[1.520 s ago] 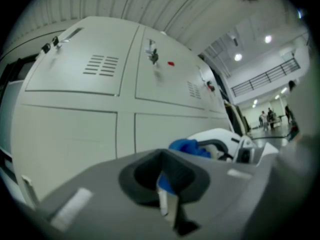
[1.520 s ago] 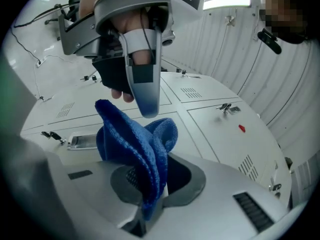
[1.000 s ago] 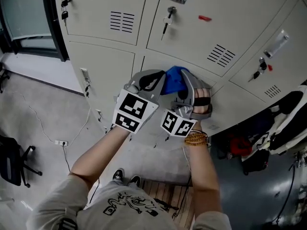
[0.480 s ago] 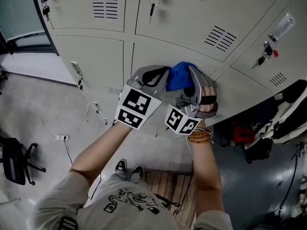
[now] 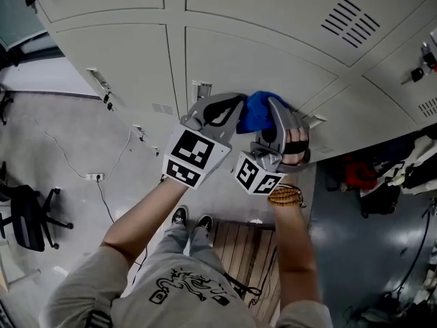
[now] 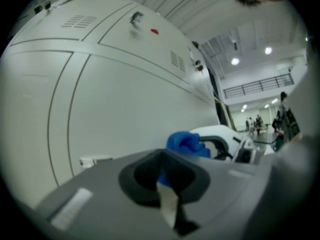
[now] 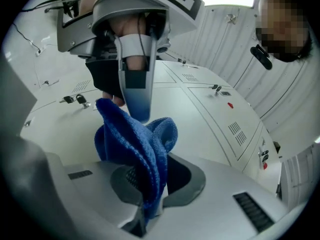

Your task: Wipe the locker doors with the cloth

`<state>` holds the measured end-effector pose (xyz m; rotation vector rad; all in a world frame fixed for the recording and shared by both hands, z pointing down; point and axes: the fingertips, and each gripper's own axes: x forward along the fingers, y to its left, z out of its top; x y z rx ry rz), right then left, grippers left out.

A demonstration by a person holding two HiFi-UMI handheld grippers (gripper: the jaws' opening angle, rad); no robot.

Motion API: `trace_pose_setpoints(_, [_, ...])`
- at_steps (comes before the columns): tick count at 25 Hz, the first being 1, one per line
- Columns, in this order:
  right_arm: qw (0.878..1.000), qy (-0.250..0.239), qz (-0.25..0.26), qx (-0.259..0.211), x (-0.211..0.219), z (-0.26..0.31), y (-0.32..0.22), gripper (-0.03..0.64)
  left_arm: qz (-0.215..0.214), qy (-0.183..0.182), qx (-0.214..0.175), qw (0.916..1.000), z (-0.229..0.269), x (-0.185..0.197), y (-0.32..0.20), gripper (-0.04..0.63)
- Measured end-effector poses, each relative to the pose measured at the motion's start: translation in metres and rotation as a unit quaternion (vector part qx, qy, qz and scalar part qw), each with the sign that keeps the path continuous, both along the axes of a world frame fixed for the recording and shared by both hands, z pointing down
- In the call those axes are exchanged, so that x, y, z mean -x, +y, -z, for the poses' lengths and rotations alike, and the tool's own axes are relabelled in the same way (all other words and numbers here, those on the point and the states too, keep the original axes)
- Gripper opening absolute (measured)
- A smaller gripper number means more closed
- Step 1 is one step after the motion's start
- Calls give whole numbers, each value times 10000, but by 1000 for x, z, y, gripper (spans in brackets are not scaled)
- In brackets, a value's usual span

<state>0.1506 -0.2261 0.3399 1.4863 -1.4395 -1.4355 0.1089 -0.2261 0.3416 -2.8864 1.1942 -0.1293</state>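
Several pale lockers (image 5: 239, 53) fill the top of the head view. Their doors are shut, and one upper door carries vent slots (image 5: 351, 22). Grey floor (image 5: 61, 135) spreads below the lockers, with a dark chair (image 5: 27, 217) standing well away from them.

Both of the person's arms reach up to the lockers and meet at a lower door. The left gripper (image 5: 235, 106) sits just left of the right gripper (image 7: 150, 199), both close against that door. The right gripper's jaws are clamped on the blue cloth (image 7: 135, 144), which bunches up out of them in loose folds right at the locker face. The left gripper's jaws are drawn narrow. Their tip meets the cloth's upper fold, and a scrap of blue shows between them. A bead bracelet (image 5: 283, 197) circles the right wrist.
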Motion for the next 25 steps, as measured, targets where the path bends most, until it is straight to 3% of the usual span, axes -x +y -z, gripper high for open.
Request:
trace_pose_setpoints(13, [9964,-104,-12,842,-4,-133,0,29,-72,-187,641,9977,-109,-12,13,3])
trace_pose_setpoints(25, [9930,162,93,1165,-12,-209,-1,29,-64,-343,998,9944,-179,-26,5,3])
